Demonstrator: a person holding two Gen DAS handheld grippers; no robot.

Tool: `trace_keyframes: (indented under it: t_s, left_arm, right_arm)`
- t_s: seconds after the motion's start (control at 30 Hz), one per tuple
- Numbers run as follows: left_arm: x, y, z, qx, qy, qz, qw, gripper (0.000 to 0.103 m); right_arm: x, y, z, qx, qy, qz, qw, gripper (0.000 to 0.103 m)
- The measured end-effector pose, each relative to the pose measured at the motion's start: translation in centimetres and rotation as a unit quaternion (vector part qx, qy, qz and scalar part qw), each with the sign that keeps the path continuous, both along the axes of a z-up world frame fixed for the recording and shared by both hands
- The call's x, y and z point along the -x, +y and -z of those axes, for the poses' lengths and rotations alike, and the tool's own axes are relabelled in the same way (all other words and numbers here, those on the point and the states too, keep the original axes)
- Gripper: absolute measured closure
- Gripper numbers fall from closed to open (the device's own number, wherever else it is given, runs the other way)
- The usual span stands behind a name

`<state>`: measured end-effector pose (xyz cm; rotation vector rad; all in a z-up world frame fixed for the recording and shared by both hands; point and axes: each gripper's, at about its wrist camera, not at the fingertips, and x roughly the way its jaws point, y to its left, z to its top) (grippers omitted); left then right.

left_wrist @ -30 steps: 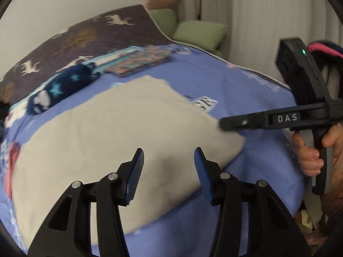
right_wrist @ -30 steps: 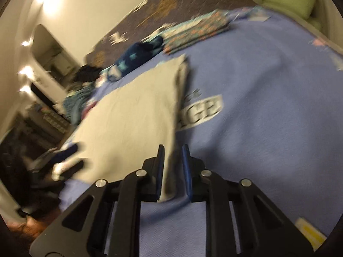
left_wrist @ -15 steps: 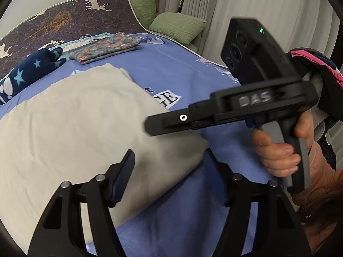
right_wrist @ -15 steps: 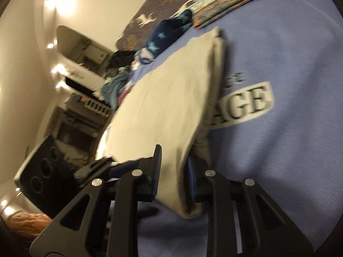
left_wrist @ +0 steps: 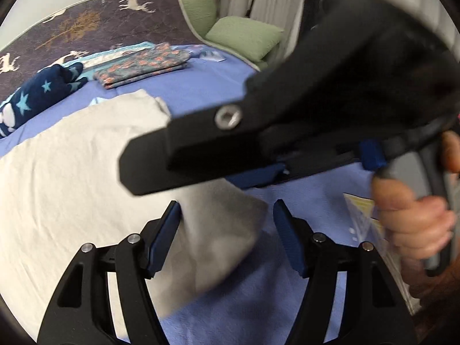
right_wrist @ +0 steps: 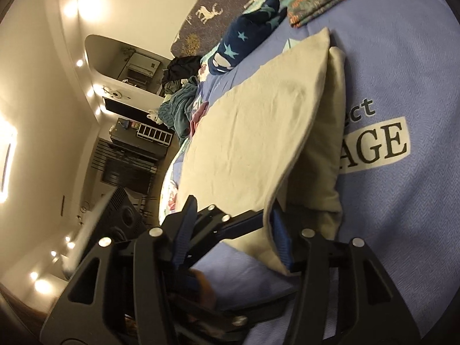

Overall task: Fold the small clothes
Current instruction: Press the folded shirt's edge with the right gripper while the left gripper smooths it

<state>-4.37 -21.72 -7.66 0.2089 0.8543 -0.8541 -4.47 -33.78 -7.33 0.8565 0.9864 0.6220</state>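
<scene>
A beige garment (left_wrist: 86, 178) lies spread on a blue blanket (left_wrist: 258, 302) covering the bed, folded over on itself so that a doubled edge runs along its right side in the right wrist view (right_wrist: 258, 132). Its near corner is lifted off the blanket.

Left tool (left_wrist: 227, 238): jaws stand wide apart, with the raised corner of the garment hanging in the gap between the blue pads (left_wrist: 165, 235). Neither pad is pressed on the cloth; nothing is gripped.

Right tool (right_wrist: 230, 238): jaws parted to a moderate gap. The near edge of the garment runs against the inner face of its right-hand finger, but the cloth is not clamped. In the left wrist view this tool (left_wrist: 258, 178) crosses close above the garment corner, blurred, with a hand (left_wrist: 414, 224) on its grip.

On the far part of the bed: a folded floral cloth (left_wrist: 143, 67), a navy star-patterned item (left_wrist: 37, 95) to its left, a dark deer-print quilt (left_wrist: 95, 20) and green pillows (left_wrist: 244, 37) beyond. The blanket bears a printed label (right_wrist: 376, 146) just right of the garment.
</scene>
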Motion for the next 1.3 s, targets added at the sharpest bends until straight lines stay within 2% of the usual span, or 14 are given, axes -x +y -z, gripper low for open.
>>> trace_keyframes:
  t_s: [0.03, 0.1, 0.17, 0.2, 0.3, 0.4, 0.53, 0.73, 0.97, 1.07, 1.2, 1.23, 1.27, 1.3]
  left_arm:
    - [-0.3, 0.1, 0.0, 0.006, 0.005, -0.009, 0.9999, 0.036]
    - [-1.1, 0.2, 0.2, 0.012, 0.023, -0.023, 0.9994, 0.053]
    - [-1.8, 0.3, 0.9, 0.001, 0.043, -0.023, 0.9988, 0.095]
    - [-2.2, 0.5, 1.2, 0.0, 0.057, -0.024, 0.9981, 0.097]
    - [-3.1, 2.0, 2.0, 0.019, 0.097, -0.043, 0.9942, 0.097]
    - [-3.1, 2.8, 2.0, 0.029, 0.105, -0.048, 0.9928, 0.095]
    - [-2.8, 3.1, 1.9, 0.029, 0.101, -0.05, 0.9932, 0.093]
    - [-2.5, 4.1, 1.3, 0.037, 0.095, -0.063, 0.9928, 0.081]
    - [-2.6, 6.1, 0.3, 0.049, 0.074, -0.088, 0.9922, 0.074]
    - [-2.6, 6.6, 0.0, 0.051, 0.061, -0.094, 0.9924, 0.067]
    - [-2.5, 6.7, -0.3, 0.046, 0.047, -0.089, 0.9939, 0.067]
    - [-2.4, 6.6, -0.2, 0.044, 0.045, -0.089, 0.9941, 0.067]
    - [-2.4, 6.6, -0.3, 0.042, 0.043, -0.089, 0.9942, 0.067]
    - [-2.2, 6.7, -0.3, 0.043, 0.04, -0.088, 0.9944, 0.067]
  right_arm:
    - [-0.2, 0.0, -0.1, -0.007, 0.006, -0.003, 1.0, 0.05]
    - [-0.7, 0.0, -0.1, -0.012, 0.022, -0.003, 1.0, 0.051]
    - [-0.9, -0.3, -0.2, -0.004, 0.025, 0.001, 1.0, 0.051]
    - [-0.9, -0.5, -0.4, 0.008, 0.022, 0.007, 1.0, 0.051]
    - [-0.5, -1.6, -0.5, 0.038, 0.016, 0.022, 0.999, 0.051]
    - [0.7, -2.4, -0.3, 0.123, 0.005, 0.042, 0.991, 0.052]
    - [2.3, -2.2, 0.5, 0.23, -0.013, 0.048, 0.972, 0.07]
    - [3.4, -0.6, 0.7, 0.276, -0.063, 0.034, 0.958, 0.074]
    - [3.6, 3.0, 0.1, 0.295, -0.147, -0.083, 0.941, 0.074]
    - [3.3, 3.3, 0.0, 0.299, -0.161, -0.105, 0.935, 0.055]
    - [2.1, 3.2, -0.2, 0.295, -0.173, -0.132, 0.93, 0.05]
    - [1.4, 3.3, 0.1, 0.298, -0.167, -0.14, 0.929, 0.053]
    - [0.9, 3.5, 0.4, 0.3, -0.158, -0.143, 0.93, 0.081]
    - [0.8, 3.6, 0.7, 0.297, -0.145, -0.145, 0.933, 0.095]
